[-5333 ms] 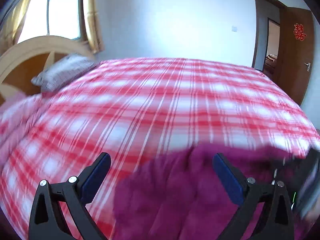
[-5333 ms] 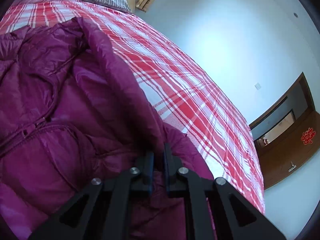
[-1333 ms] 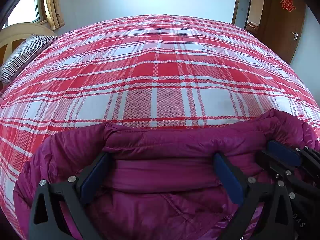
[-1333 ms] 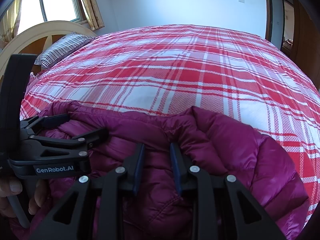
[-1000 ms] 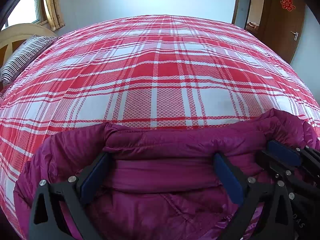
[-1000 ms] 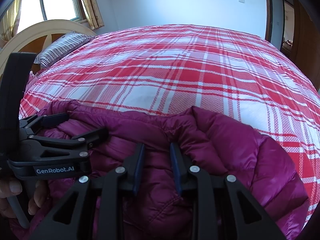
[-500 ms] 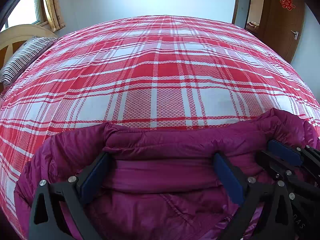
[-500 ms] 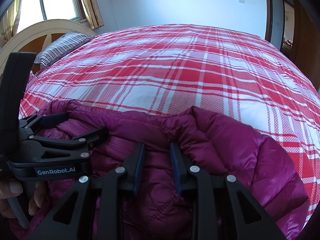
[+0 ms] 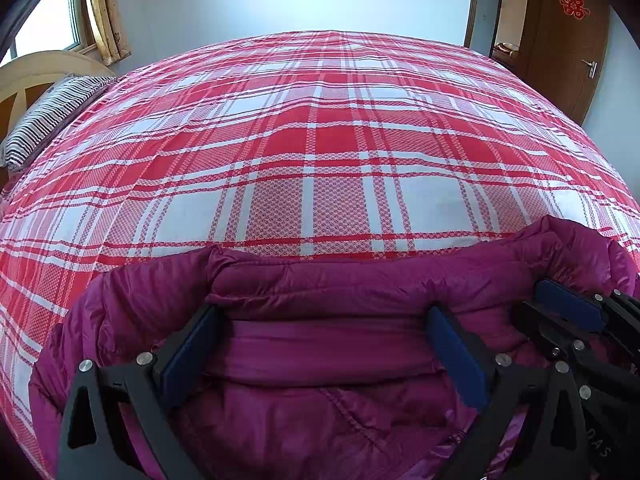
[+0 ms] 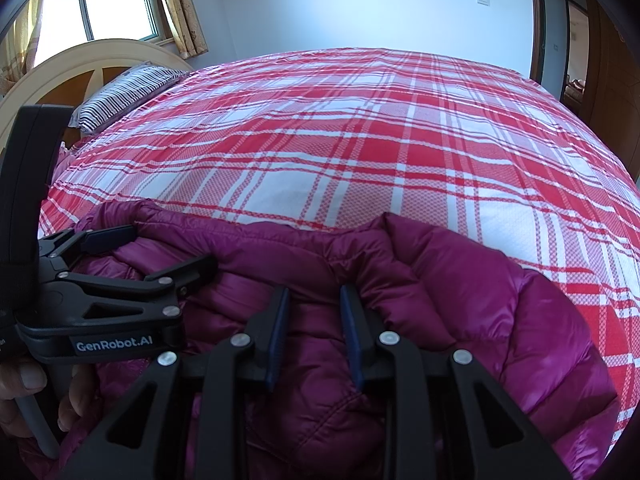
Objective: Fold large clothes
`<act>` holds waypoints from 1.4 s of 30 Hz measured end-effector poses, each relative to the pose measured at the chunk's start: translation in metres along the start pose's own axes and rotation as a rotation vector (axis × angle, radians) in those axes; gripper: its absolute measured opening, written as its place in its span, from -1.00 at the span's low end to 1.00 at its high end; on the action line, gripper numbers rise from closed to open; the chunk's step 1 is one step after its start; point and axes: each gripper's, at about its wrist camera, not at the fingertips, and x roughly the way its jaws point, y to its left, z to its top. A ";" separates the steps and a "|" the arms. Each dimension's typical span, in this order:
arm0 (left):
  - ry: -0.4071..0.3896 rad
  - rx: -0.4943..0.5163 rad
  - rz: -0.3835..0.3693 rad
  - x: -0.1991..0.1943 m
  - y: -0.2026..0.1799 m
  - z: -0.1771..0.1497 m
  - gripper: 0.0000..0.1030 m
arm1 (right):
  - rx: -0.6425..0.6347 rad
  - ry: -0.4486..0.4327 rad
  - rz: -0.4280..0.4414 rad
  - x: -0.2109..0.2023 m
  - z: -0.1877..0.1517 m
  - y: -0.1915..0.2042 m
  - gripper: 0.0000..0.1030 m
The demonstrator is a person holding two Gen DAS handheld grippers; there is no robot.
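Observation:
A magenta puffer jacket [image 9: 320, 280] lies bunched on the near part of the red-and-white plaid bed [image 9: 320, 140]; it also shows in the right wrist view [image 10: 460, 300]. My left gripper [image 9: 320, 332] is wide open, its blue-padded jaws resting on the jacket's folded edge. My right gripper [image 10: 314, 312] has its jaws a small gap apart with jacket fabric between them, just right of the left gripper [image 10: 152, 248]. The right gripper [image 9: 568, 312] shows at the right in the left wrist view.
A striped pillow [image 10: 124, 92] and a curved wooden headboard [image 10: 80, 60] are at the far left. A brown door [image 9: 568, 40] and doorway stand at the far right. The plaid bedspread [image 10: 380, 140] stretches beyond the jacket.
Since 5.3 s ago the jacket was laid down and the right gripper's jaws parted slightly. Over the last second nothing has visibly moved.

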 end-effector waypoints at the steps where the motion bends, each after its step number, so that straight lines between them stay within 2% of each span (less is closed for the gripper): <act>1: 0.000 0.000 0.000 0.000 0.000 0.000 0.98 | 0.000 0.000 0.000 0.000 0.000 0.000 -0.45; 18: 0.000 0.022 0.033 0.002 -0.005 0.001 0.99 | -0.005 0.012 -0.011 0.003 0.002 0.001 -0.45; 22: 0.023 0.044 0.037 -0.004 -0.006 0.007 0.99 | -0.070 0.055 -0.069 0.005 0.008 0.012 -0.45; 24: 0.024 0.068 0.068 -0.022 -0.005 0.012 0.98 | -0.094 0.092 -0.092 0.000 0.013 0.016 -0.35; 25: 0.004 0.073 0.085 -0.033 -0.004 0.013 0.98 | -0.074 0.096 -0.100 -0.011 0.016 0.016 -0.13; 26: -0.025 0.072 0.102 -0.048 -0.001 0.014 0.98 | -0.057 0.082 -0.090 -0.021 0.016 0.015 0.20; 27: -0.072 0.056 0.103 -0.075 0.005 0.013 0.98 | -0.045 0.052 -0.083 -0.038 0.014 0.015 0.32; 28: -0.104 0.037 0.067 -0.097 0.011 0.009 0.98 | -0.048 0.019 -0.096 -0.056 0.010 0.016 0.39; 29: -0.141 0.014 0.007 -0.126 0.019 -0.001 0.98 | -0.063 -0.015 -0.104 -0.077 0.004 0.017 0.39; 31: -0.182 0.001 -0.037 -0.170 0.030 -0.026 0.98 | -0.074 -0.027 -0.094 -0.110 -0.015 0.017 0.39; 34: -0.222 0.056 -0.117 -0.232 0.043 -0.096 0.98 | -0.074 0.000 -0.068 -0.162 -0.069 0.015 0.40; 35: -0.226 0.072 -0.115 -0.242 0.043 -0.113 0.98 | -0.069 0.010 -0.061 -0.175 -0.086 0.015 0.41; 39: -0.179 0.132 -0.084 -0.276 0.060 -0.222 0.98 | -0.038 0.058 -0.048 -0.229 -0.168 0.017 0.49; 42: -0.165 0.125 -0.007 -0.285 0.072 -0.292 0.98 | -0.001 0.092 -0.065 -0.266 -0.232 0.017 0.49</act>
